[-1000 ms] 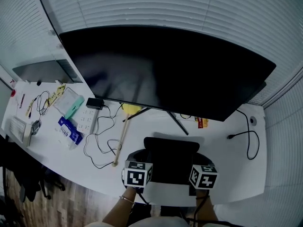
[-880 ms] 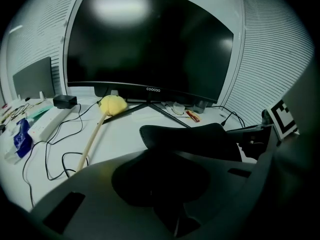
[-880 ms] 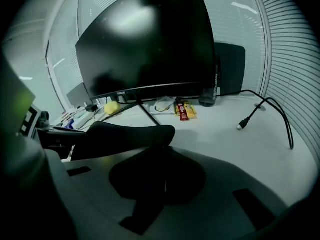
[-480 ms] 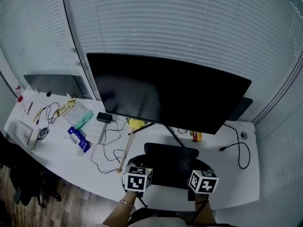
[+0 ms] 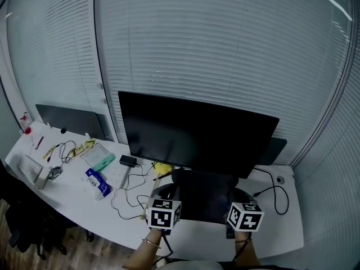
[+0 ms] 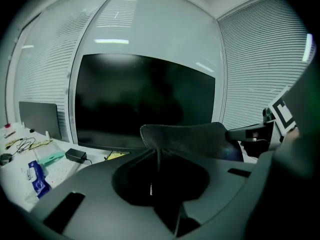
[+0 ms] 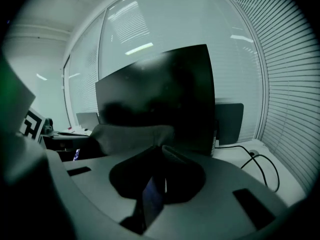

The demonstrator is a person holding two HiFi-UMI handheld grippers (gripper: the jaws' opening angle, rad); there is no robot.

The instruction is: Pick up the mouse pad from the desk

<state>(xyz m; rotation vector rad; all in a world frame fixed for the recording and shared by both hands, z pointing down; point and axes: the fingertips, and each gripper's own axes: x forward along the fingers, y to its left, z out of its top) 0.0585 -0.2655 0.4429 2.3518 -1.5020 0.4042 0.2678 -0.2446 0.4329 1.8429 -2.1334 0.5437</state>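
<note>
The mouse pad (image 5: 205, 198) is a dark, floppy sheet held up off the white desk (image 5: 84, 207) in front of the monitor. My left gripper (image 5: 170, 194) is shut on its near left edge and my right gripper (image 5: 236, 200) on its near right edge. In the left gripper view the pad (image 6: 192, 139) curves up from the pinched jaws of the left gripper (image 6: 159, 156). The right gripper view shows the pad (image 7: 127, 134) stretching left from the closed right gripper (image 7: 161, 154). The pad's far edge sags toward the monitor.
A wide black monitor (image 5: 197, 134) stands just behind the pad, with window blinds (image 5: 214, 49) beyond it. Left of the pad lie a power strip (image 5: 117, 174), tangled cables (image 5: 132, 193), a blue packet (image 5: 97, 183) and a teal item (image 5: 104, 162). A black cable (image 5: 275, 193) loops at the right.
Both grippers have risen together with the mouse pad, lifting it off the desk. The head view has tilted upward, so the monitor and desk sit lower in the picture.
</note>
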